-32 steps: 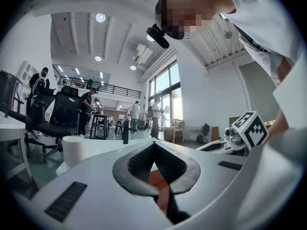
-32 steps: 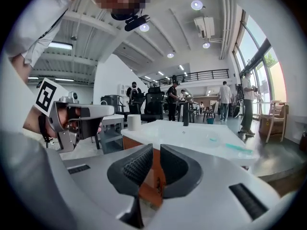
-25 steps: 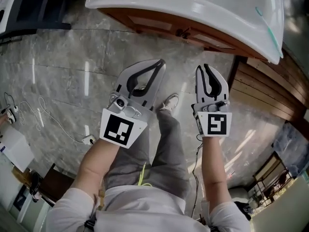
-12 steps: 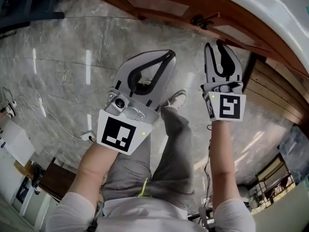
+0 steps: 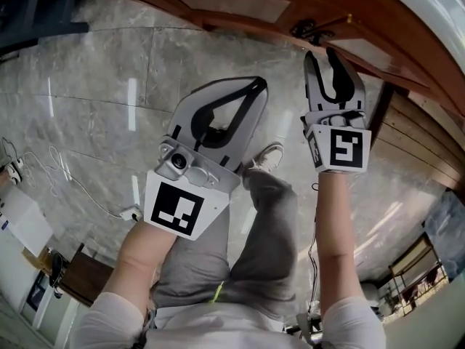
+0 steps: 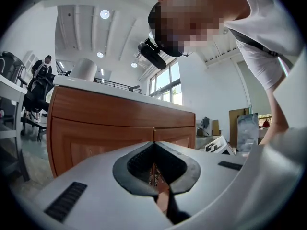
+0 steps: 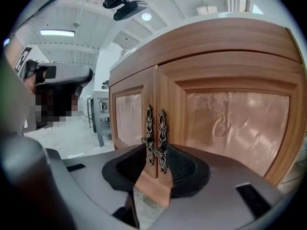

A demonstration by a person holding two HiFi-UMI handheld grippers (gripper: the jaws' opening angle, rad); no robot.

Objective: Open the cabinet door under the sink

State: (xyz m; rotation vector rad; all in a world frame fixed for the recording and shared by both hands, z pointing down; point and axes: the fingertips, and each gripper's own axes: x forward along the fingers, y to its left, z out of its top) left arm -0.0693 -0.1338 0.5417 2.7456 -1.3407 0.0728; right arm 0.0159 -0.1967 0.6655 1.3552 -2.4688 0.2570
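Note:
The wooden cabinet (image 5: 232, 2) runs across the top of the head view, both doors shut. Its two ornate dark metal handles (image 5: 312, 29) sit side by side at the seam. My right gripper (image 5: 323, 53) points at them from just below, its jaws slightly open and holding nothing. In the right gripper view the left handle (image 7: 149, 135) and right handle (image 7: 161, 140) stand in the gap just ahead of the right gripper (image 7: 156, 150), apart from its pads. My left gripper (image 5: 256, 84) hangs lower and to the left, shut and empty. The left gripper (image 6: 154, 145) faces the cabinet front (image 6: 105, 138) from farther back.
Grey marble floor (image 5: 94, 93) spreads to the left, with a white cable and plug (image 5: 131, 211) on it. The person's legs and a shoe (image 5: 269, 155) are below the grippers. Dark wooden panelling (image 5: 414, 137) stands at the right. The white sink rim (image 5: 436, 6) overhangs the cabinet.
Both grippers have moved up toward the cabinet. The right one now reaches just short of the handles. The white sink has slid almost out of the head view.

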